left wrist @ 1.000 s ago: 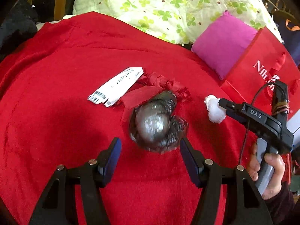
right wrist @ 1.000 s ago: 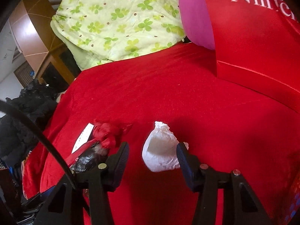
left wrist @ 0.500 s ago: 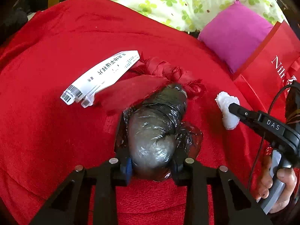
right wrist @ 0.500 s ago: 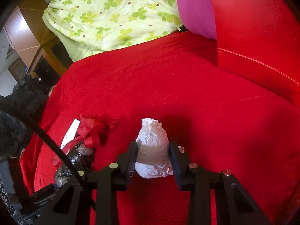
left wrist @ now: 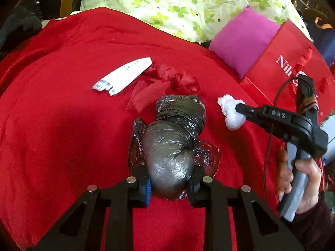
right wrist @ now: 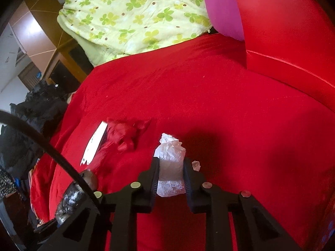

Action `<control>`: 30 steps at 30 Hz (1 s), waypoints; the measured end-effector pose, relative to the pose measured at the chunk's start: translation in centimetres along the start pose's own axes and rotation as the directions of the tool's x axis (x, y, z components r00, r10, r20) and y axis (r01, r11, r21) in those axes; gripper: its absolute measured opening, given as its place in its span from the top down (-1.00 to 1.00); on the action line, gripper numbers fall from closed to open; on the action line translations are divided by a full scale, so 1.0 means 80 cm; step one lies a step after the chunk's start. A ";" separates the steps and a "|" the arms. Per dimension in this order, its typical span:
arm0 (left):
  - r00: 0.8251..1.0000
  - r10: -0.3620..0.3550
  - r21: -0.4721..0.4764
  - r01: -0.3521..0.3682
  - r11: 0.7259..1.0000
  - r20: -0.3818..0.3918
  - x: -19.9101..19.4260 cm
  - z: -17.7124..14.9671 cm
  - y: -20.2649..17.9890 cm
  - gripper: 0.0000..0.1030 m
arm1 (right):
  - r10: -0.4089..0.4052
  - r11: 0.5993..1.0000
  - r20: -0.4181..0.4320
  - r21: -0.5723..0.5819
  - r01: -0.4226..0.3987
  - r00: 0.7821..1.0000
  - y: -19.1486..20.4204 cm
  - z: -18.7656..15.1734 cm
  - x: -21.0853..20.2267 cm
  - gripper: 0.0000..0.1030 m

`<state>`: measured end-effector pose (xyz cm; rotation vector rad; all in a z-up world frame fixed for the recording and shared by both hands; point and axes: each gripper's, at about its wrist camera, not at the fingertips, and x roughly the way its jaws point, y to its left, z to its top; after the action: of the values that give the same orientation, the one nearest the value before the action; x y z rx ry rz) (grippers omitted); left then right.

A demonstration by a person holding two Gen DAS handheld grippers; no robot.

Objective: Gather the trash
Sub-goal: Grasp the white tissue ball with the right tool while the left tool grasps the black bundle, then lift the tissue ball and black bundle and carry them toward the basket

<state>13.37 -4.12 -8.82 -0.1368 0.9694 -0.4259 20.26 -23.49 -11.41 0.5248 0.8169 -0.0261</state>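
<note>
your left gripper (left wrist: 169, 185) has just been closing and is clamped on the near end of the black bag (left wrist: 173, 142), low centre of the left view. your right gripper (right wrist: 170, 175), closed down in the same moment, pinches the tissue (right wrist: 170, 163), low centre of its own view. lift both straight up, keep the squeeze, and watch the bag's loose film; the red bag (left wrist: 289, 62) at upper right looks the likely drop.

Bright daylight saturates the red cloth (left wrist: 62, 125); glare glints on the plastic bundle (left wrist: 171, 146). A soft shadow falls right of the tissue wad (right wrist: 170, 161). Fisheye bending and dark vignetting mark the edges.
</note>
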 end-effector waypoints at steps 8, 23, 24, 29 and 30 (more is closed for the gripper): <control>1.000 0.011 -0.047 -0.010 0.999 0.013 -0.034 -0.030 0.013 0.46 | 0.103 0.994 -0.017 -0.034 -0.104 0.995 0.021 -0.022 -0.030 0.53; 0.999 0.034 -0.051 -0.032 0.998 0.033 -0.054 -0.037 0.005 0.46 | 0.095 0.981 0.028 -0.172 -0.089 0.995 0.047 -0.037 -0.047 0.53; 0.999 0.037 -0.046 -0.036 0.998 0.035 -0.056 -0.037 0.002 0.46 | 0.100 0.980 0.032 -0.174 -0.093 0.994 0.047 -0.038 -0.050 0.53; 0.998 0.050 -0.023 -0.049 0.999 0.050 -0.067 -0.034 -0.013 0.46 | 0.133 0.975 0.066 -0.187 -0.119 0.989 0.048 -0.039 -0.071 0.53; 0.997 0.051 -0.021 -0.050 0.999 0.051 -0.069 -0.034 -0.016 0.46 | 0.137 0.975 0.071 -0.188 -0.121 0.988 0.048 -0.039 -0.074 0.53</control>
<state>8.07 -2.84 -5.75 -0.1409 0.9243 -0.3648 14.87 -19.76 -7.33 0.3990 0.6938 0.1448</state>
